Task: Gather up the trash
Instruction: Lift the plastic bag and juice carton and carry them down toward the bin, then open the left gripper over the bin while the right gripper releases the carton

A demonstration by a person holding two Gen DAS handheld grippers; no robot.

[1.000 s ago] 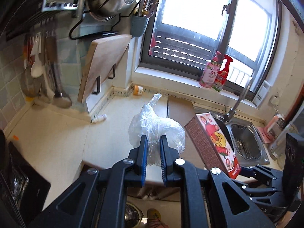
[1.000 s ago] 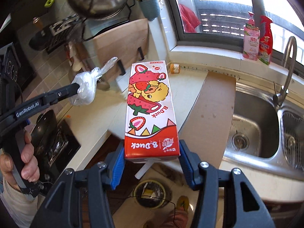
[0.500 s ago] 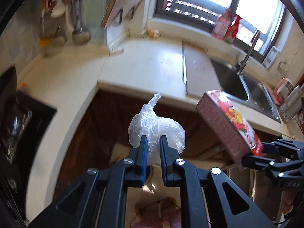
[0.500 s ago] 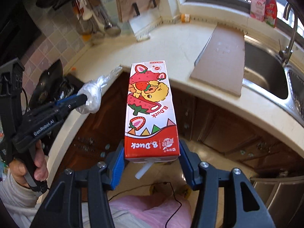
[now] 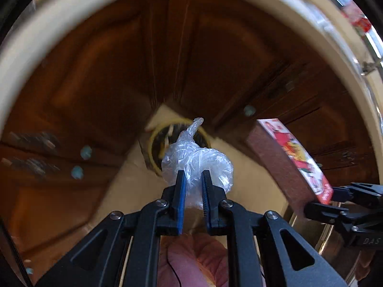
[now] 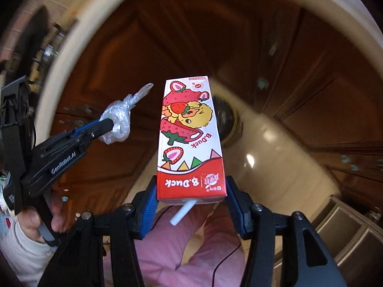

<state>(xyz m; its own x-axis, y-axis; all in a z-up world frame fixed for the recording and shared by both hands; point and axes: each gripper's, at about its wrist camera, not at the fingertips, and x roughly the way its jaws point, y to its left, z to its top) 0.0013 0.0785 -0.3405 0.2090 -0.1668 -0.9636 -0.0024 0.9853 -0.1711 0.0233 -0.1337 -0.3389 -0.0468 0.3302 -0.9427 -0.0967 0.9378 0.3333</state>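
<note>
Landmark: round bin [image 5: 162, 141] with a yellow rim, standing on the pale floor [image 5: 124, 191] in the corner of the dark wooden cabinets [image 5: 95, 71].

Left gripper [image 5: 192, 179]: jaws nearly closed, blue pads pinching a crumpled clear plastic bag [image 5: 198, 162]. The bag hangs in the air above the bin, its twisted tail pointing toward the bin's opening.

Right gripper [image 6: 191, 191]: jaws spread wide to the width of a carton and clamped on the base of a B.Duck strawberry drink carton [image 6: 190, 138], held lengthwise with its top toward the bin [image 6: 227, 124]. A white straw [image 6: 183, 211] sticks out below the carton's base.

The carton is to the right of the bag, both apart from the bin.

Worktop [image 5: 47, 38]: cream edge curving above the cabinets, well above the bin.
</note>
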